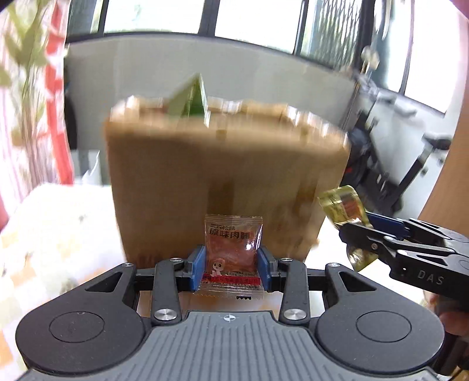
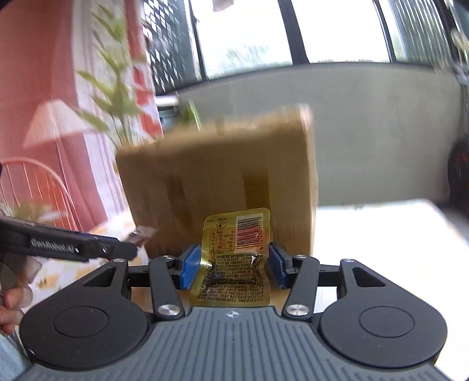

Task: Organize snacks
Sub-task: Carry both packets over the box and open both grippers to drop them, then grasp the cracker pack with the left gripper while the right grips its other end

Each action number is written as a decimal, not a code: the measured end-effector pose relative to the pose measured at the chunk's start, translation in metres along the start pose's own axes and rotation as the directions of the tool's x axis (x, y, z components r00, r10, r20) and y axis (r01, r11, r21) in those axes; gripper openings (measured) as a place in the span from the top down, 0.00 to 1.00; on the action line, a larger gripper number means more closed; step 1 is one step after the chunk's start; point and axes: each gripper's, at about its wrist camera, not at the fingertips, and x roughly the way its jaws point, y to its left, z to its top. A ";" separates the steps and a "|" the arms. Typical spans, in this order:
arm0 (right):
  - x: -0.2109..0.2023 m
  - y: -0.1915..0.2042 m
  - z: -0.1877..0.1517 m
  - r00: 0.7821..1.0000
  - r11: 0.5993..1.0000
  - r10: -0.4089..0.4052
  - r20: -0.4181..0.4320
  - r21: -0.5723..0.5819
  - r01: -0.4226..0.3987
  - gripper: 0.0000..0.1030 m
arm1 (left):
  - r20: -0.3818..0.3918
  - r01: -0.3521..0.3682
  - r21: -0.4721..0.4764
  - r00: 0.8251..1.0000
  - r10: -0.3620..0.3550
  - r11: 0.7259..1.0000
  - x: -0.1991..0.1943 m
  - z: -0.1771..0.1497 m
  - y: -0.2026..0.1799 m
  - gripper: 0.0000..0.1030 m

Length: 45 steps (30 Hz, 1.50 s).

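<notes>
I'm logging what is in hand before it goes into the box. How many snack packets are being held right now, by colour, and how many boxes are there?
Red jerky packet, in the left gripper: 1
Yellow packet, in the right gripper: 1
Brown cardboard box: 1
Total: 3

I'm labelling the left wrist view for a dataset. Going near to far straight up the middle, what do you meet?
Left tool shut on the red jerky snack packet → blurred brown cardboard box → green wedge-shaped packet sticking out of its top → grey wall → windows.
</notes>
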 end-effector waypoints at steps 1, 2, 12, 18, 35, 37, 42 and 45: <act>0.002 -0.001 0.015 1.000 1.000 0.008 0.024 -0.020 -0.008 0.49 | 0.030 0.010 0.000 0.999 -0.010 1.000 -0.003 0.012 0.002 0.61; 0.005 -0.002 0.027 0.999 0.999 0.015 0.043 -0.036 -0.013 0.49 | 0.059 0.012 0.010 0.998 -0.012 1.000 -0.005 0.024 0.002 0.61; 0.078 -0.033 0.108 0.998 1.000 -0.031 0.056 0.006 0.031 0.49 | 0.104 0.042 0.075 0.993 -0.050 0.996 0.062 0.120 -0.003 0.61; 0.104 -0.042 0.105 0.997 0.995 -0.072 -0.027 0.060 0.074 0.44 | 0.078 0.081 0.096 0.993 -0.089 0.992 0.092 0.121 -0.006 0.38; 0.022 0.011 0.056 0.999 0.999 -0.031 0.040 -0.017 0.031 0.38 | 0.086 0.070 0.064 0.993 -0.076 0.995 -0.016 0.057 0.037 0.37; 0.016 0.015 0.044 0.999 1.000 -0.026 0.023 -0.003 0.026 0.38 | 0.060 0.075 0.062 0.995 -0.079 0.995 -0.025 0.041 0.041 0.37; 0.015 0.020 0.007 0.997 0.998 -0.027 -0.076 0.047 0.031 0.38 | -0.024 0.082 0.017 0.996 -0.082 0.996 -0.026 -0.002 0.053 0.38; 0.017 0.024 -0.018 0.989 0.998 -0.014 -0.150 0.053 0.022 0.38 | -0.071 0.070 -0.028 0.995 -0.072 0.997 -0.020 -0.026 0.060 0.38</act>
